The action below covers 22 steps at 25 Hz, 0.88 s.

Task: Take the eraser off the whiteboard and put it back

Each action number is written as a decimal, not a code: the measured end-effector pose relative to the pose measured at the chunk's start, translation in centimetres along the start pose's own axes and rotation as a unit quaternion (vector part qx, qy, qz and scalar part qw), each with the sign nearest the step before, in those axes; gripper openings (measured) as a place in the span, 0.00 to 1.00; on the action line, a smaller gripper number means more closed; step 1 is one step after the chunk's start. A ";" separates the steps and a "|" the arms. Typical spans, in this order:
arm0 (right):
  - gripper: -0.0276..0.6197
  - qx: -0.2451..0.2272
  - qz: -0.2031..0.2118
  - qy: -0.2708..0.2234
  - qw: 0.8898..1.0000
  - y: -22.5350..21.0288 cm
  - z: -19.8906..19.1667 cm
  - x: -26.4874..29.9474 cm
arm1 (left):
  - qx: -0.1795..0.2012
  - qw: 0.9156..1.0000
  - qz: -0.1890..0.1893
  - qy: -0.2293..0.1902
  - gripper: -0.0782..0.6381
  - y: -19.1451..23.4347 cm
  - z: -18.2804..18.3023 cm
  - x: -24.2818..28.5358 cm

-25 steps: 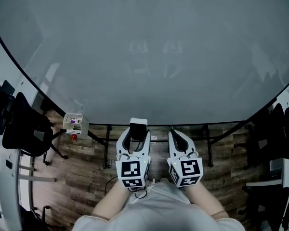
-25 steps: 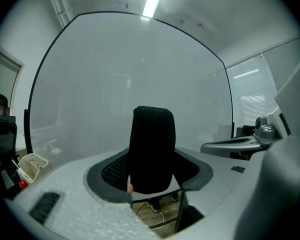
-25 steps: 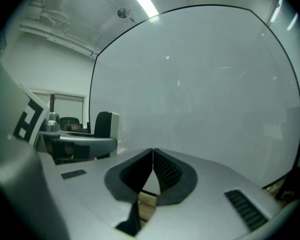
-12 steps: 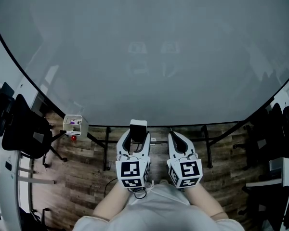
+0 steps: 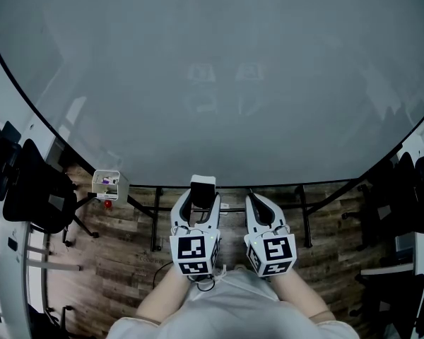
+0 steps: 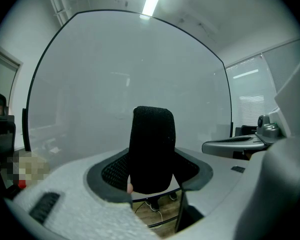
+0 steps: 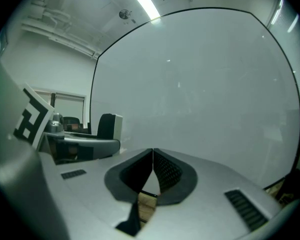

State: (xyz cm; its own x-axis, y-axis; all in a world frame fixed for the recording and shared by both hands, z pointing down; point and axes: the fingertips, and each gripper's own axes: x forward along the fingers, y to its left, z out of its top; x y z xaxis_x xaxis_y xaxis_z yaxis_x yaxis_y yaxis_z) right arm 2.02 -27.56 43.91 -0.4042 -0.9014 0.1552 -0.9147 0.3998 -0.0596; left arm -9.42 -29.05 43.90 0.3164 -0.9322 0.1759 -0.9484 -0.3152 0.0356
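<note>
Left gripper: clenched on the eraser, which stands upright between the pads and pokes out at the gripper's 12 o'clock. I judge this grip keeps it square to the board.

Eraser, close up: dark and textured, filling the gap between the jaws. From here it looks apart from the board, though I can't be sure of the gap.

Right gripper: closed on nothing, the pads meeting in a thin seam. It sits just beside its partner at 3 o'clock (parked there, I reckon, to keep out of a one-handed job).

Whiteboard: blank and wide, taking up the head view from 9 round to 3 o'clock. Both grippers face it from 6 o'clock, over the wooden floor.

Stage of task: the eraser is off the board and in hand, so the return looks to be what remains.

Next move, as I judge it: ease the left gripper toward the board until the eraser seats, then release.

Risk: a tilted approach could leave it sliding down.

Bystanders: a small white box at 9 o'clock of the grippers, and dark chairs further out.
</note>
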 end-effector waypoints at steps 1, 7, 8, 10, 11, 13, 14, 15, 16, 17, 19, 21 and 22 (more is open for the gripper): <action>0.09 0.000 0.001 0.000 1.000 0.0 0.0 0.1 | 0.001 1.000 -0.001 0.000 0.46 -0.1 0.1 0.1; 0.09 -0.003 0.004 -0.003 1.000 -0.6 0.4 0.2 | 0.020 1.000 0.002 -0.022 0.46 -0.3 3.1 1.1; 0.09 -0.003 0.004 -0.004 1.000 -0.7 0.5 0.3 | 0.023 0.999 0.003 -0.028 0.46 -0.2 3.8 1.3; 0.09 -0.003 0.004 -0.004 1.000 -0.8 0.6 0.6 | 0.032 0.999 0.002 -0.040 0.46 -0.2 5.0 1.7; 0.09 -0.003 0.004 -0.003 1.000 -0.9 0.6 0.7 | 0.035 0.998 0.000 -0.046 0.46 -0.2 5.5 2.0; 0.09 -0.002 0.006 -0.001 1.000 -1.0 0.5 0.7 | 0.040 0.998 -0.003 -0.056 0.46 -0.4 6.6 2.5; 0.09 -0.002 0.006 0.000 1.000 -1.1 0.4 0.8 | 0.042 0.997 -0.004 -0.062 0.46 -0.4 7.1 2.7; 0.09 -0.002 0.007 0.001 1.000 -1.1 0.4 0.8 | 0.045 0.997 -0.004 -0.068 0.46 -0.5 7.7 3.0; 0.09 -0.002 0.007 0.001 1.000 -1.2 0.4 0.9 | 0.047 0.996 -0.003 -0.074 0.46 -0.4 8.4 3.3; 0.09 -0.002 0.007 0.002 1.000 -1.4 0.3 1.0 | 0.048 0.996 -0.001 -0.079 0.46 -0.3 9.1 3.7; 0.09 -0.002 0.007 0.004 1.000 -1.7 0.2 1.3 | 0.049 0.995 0.002 -0.087 0.46 -0.2 10.3 4.3; 0.09 -0.001 0.005 0.005 1.000 -2.0 0.1 1.5 | 0.050 0.995 0.001 -0.091 0.46 -0.1 10.9 5.0; 0.09 0.000 0.004 0.006 1.000 -2.2 0.1 1.6 | 0.051 0.994 0.001 -0.092 0.46 -0.1 11.1 5.2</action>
State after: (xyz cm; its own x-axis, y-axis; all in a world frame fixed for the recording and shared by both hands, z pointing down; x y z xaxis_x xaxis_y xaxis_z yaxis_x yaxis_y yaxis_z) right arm 3.36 -29.92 44.18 -0.4118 -0.8960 0.1660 -0.9112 0.4074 -0.0615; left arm -7.39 -35.86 33.93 0.3221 -0.9467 -0.0073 -0.9448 -0.3210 -0.0661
